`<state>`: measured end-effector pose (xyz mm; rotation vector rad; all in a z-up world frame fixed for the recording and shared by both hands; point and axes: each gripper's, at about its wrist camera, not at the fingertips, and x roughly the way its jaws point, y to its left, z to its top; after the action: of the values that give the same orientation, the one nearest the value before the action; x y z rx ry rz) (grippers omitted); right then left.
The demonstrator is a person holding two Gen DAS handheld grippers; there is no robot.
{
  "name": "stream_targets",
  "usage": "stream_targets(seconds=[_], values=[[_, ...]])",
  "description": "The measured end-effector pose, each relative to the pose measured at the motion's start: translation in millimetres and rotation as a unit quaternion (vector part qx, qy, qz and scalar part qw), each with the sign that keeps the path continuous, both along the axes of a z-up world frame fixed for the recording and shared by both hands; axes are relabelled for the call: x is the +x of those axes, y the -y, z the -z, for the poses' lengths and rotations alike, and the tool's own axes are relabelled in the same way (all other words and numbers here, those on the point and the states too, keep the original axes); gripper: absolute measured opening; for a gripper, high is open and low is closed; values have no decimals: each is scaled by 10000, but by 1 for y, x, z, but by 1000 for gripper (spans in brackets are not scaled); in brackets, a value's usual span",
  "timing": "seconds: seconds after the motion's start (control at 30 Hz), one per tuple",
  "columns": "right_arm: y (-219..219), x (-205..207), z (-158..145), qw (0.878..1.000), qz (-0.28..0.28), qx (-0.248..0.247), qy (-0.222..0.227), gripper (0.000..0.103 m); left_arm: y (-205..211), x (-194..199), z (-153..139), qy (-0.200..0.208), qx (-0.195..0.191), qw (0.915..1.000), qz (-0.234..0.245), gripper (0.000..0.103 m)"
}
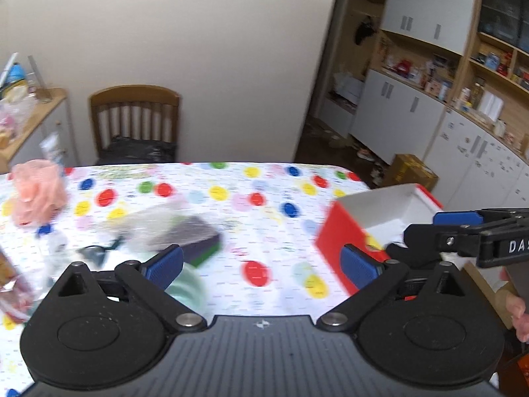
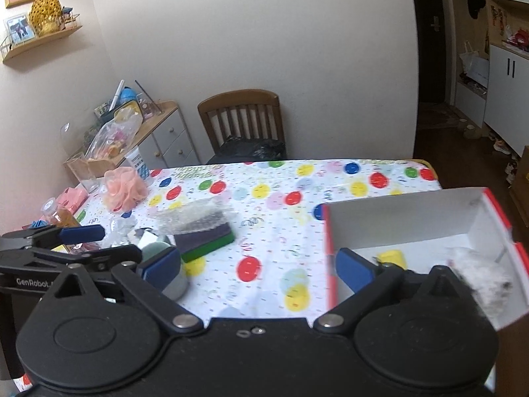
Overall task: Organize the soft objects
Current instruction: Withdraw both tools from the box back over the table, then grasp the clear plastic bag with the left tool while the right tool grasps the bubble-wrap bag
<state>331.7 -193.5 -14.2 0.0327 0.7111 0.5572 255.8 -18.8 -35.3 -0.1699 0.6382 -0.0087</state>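
Both the left gripper (image 1: 261,264) and right gripper (image 2: 258,263) are gaping empty. The box (image 2: 396,225) beside the right gripper is holding two items; the sponge (image 2: 206,238), bubble wrap (image 2: 191,215) and pink puff (image 2: 124,187) ahead are awaiting transfer.

Even indoor light, no glare; motion blur esp. left view; fisheye-bent edges.

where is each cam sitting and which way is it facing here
Left wrist: on the left gripper, angled down across the dotted table; its open fingers, the right gripper and a hand show.
Right wrist: on the right gripper, facing the same table; its open fingers and the left gripper show.
Shared: red box, sponge, pink pouf, chair.
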Motion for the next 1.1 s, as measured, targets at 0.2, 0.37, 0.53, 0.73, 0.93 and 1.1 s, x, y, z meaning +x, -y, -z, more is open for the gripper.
stream_targets(seconds=[0.2, 0.37, 0.53, 0.73, 0.93, 1.1], values=[[-55, 13, 8, 9999, -123, -56, -96, 101, -66, -14, 11, 85, 44, 9980, -617, 102], [-98, 28, 17, 9995, -200, -171, -172, 101, -112, -17, 22, 192, 419, 9920, -1175, 102], [-135, 46, 27, 9986, -313, -323, -268, 101, -147, -12, 42, 43, 462, 9859, -1609, 102], [-169, 68, 41, 9970, -427, -476, -437, 100, -172, 8, 68, -187, 571, 9771, -2040, 102], [-195, 91, 55, 9946, -571, -662, -557, 96, -178, 34, 86, -291, 785, 9707, -2254, 101], [-214, 113, 65, 9935, -586, -749, -632, 94, -178, 53, 89, -288, 962, 9637, -2472, 101]])
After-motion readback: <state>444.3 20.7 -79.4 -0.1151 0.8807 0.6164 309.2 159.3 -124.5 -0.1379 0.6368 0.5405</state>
